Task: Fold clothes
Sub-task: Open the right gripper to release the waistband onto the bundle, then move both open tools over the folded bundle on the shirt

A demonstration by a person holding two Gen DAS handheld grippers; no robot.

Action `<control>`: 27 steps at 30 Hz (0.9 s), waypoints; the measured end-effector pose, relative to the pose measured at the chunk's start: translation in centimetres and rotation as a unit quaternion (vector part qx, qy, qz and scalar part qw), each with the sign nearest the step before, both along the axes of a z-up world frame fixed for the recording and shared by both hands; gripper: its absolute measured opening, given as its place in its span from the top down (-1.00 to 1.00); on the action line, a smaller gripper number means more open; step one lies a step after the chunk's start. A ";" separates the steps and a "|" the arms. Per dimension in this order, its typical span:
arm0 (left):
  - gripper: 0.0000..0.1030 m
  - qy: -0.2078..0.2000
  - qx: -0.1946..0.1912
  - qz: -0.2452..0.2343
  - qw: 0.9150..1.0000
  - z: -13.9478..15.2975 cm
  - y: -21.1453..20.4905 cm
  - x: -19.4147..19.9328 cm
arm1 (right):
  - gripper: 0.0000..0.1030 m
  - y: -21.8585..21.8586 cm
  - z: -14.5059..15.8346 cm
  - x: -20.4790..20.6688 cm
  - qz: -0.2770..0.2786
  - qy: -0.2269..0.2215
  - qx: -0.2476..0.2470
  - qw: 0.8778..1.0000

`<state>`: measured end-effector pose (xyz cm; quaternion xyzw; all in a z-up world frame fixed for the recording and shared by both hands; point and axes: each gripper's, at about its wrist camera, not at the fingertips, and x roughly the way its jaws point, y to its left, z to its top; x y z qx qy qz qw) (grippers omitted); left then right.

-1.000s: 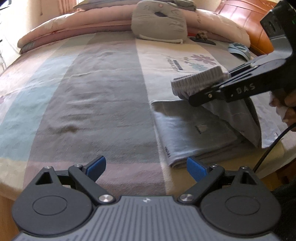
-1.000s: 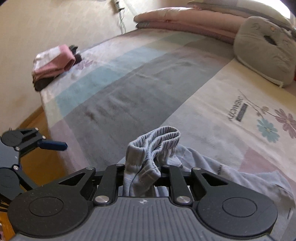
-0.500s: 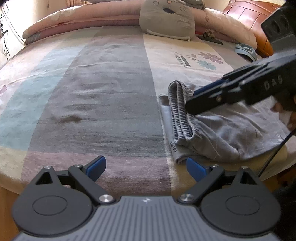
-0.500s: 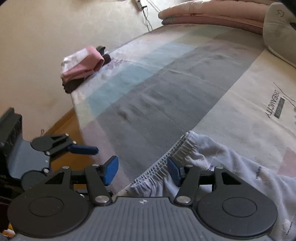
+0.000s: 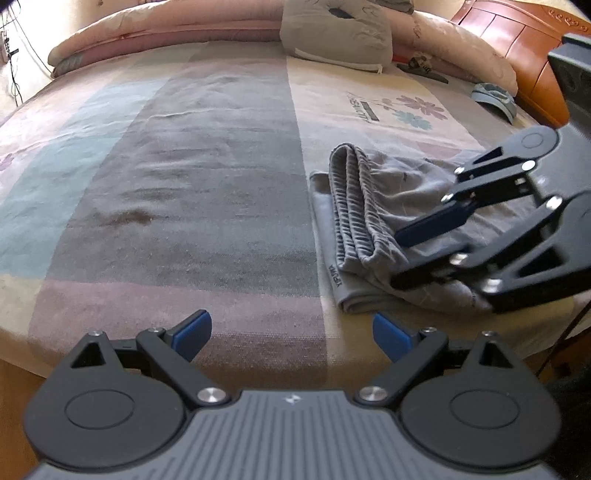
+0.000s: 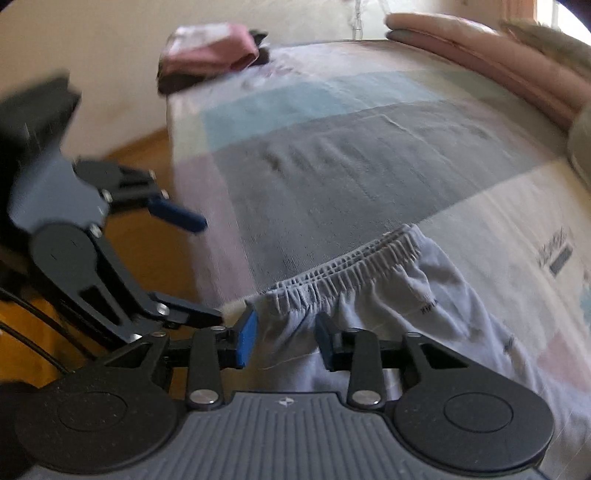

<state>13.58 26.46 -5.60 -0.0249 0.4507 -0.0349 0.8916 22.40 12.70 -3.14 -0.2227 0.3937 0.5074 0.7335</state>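
Grey sweatpants lie folded on the bed near its front edge, the elastic waistband turned toward the bed's middle. My right gripper hovers low over the near part of the pants. Its jaws are closing, with cloth lying under the gap and neither pad visibly pressing on it. In the left wrist view the right gripper reaches in from the right, rolled on its side. My left gripper is open and holds nothing, at the bed's front edge just left of the pants.
The striped bedspread stretches left of the pants. A grey pillow and a rolled pink quilt lie at the head, by a wooden headboard. A pile of folded clothes sits on the far corner.
The right gripper carried the waistband over, laid it on the folded pants and let go. It has since rolled, shifted to the pants' near edge, and its jaws have narrowed. The left gripper stayed put.
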 end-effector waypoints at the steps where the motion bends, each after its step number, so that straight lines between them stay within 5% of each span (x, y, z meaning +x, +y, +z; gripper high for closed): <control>1: -0.83 -0.002 -0.002 0.001 1.000 0.0 0.1 -0.2 | 0.73 0.1 -0.1 -0.1 0.002 -0.008 -0.002 1.000; 6: -0.84 -0.012 -0.009 0.008 1.000 0.1 0.5 -0.6 | 0.80 0.5 0.6 0.0 0.005 -0.012 0.008 1.000; 12: -0.85 -0.020 -0.001 -0.006 1.000 0.7 0.2 -0.2 | 0.72 0.1 -0.2 1.0 -0.012 0.034 0.010 0.999; 17: -0.85 -0.052 0.002 -0.054 0.997 2.8 -0.9 1.8 | 0.46 -6.2 3.0 2.3 -0.105 0.034 0.057 0.992; 22: -0.93 -0.091 -0.026 -0.130 0.987 4.7 -4.5 5.8 | 0.44 -15.5 3.0 3.1 -0.265 0.018 0.039 0.963; 27: -0.94 -0.078 -0.073 -0.174 0.979 2.7 -8.7 10.3 | 0.44 -24.1 1.2 2.3 -0.372 0.025 0.025 0.927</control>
